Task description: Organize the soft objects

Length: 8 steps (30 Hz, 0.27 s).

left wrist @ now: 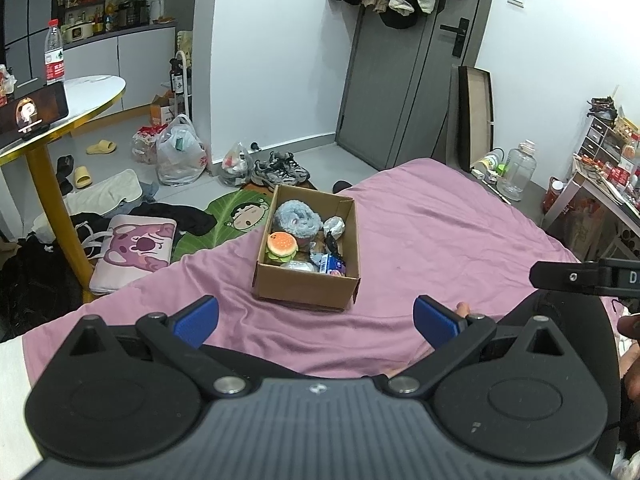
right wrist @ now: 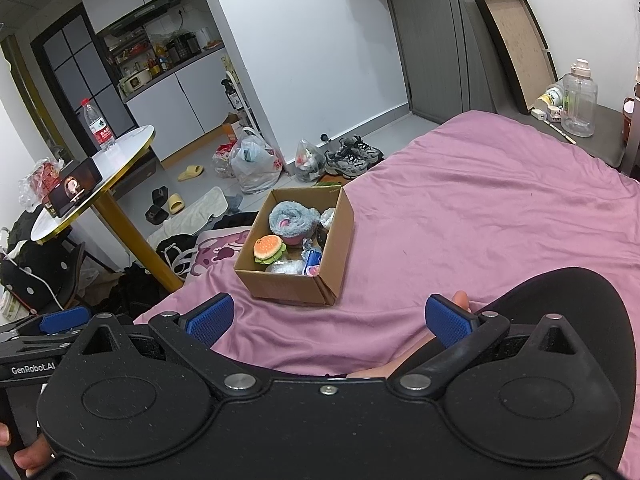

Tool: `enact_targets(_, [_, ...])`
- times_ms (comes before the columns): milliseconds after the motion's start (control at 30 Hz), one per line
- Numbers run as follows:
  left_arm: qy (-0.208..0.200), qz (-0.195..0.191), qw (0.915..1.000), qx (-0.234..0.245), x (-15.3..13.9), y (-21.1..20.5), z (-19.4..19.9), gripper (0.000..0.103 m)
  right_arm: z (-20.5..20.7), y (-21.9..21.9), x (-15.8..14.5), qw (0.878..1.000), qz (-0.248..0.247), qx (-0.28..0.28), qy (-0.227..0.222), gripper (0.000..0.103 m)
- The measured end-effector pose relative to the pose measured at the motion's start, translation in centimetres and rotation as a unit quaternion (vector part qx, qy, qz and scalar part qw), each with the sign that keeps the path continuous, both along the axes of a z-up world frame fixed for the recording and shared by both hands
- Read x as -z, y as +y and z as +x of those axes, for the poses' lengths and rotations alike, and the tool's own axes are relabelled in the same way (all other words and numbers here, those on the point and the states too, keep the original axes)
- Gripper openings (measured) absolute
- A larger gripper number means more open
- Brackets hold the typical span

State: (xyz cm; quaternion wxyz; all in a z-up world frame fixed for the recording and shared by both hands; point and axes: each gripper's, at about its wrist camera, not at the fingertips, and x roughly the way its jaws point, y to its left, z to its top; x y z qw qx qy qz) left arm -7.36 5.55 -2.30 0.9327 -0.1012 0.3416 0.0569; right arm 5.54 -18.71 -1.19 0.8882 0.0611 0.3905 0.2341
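Left wrist view: left gripper [left wrist: 316, 322] spread wide, empty, over pink bedsheet [left wrist: 440, 220]. Cardboard box [left wrist: 306, 286] ahead, well apart from the fingertips, holding burger plush [left wrist: 282, 245] and grey fluffy toy [left wrist: 298, 220]. Risk: a low approach may catch the box wall and shove it.

Right wrist view: right gripper [right wrist: 330, 316] likewise wide, empty. Box [right wrist: 288, 286] ahead, slightly left, near the bed edge; a nudge could tip it floorward.
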Motion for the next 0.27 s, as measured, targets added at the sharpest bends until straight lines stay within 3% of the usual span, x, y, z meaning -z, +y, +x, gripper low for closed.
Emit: enact_targets(267, [-0.006,0.007,0.9999,0.01,-0.07,-0.78,0.01,0.103,-0.31,0.0,0.46,1.0,-0.001,0.0,0.002,0.103])
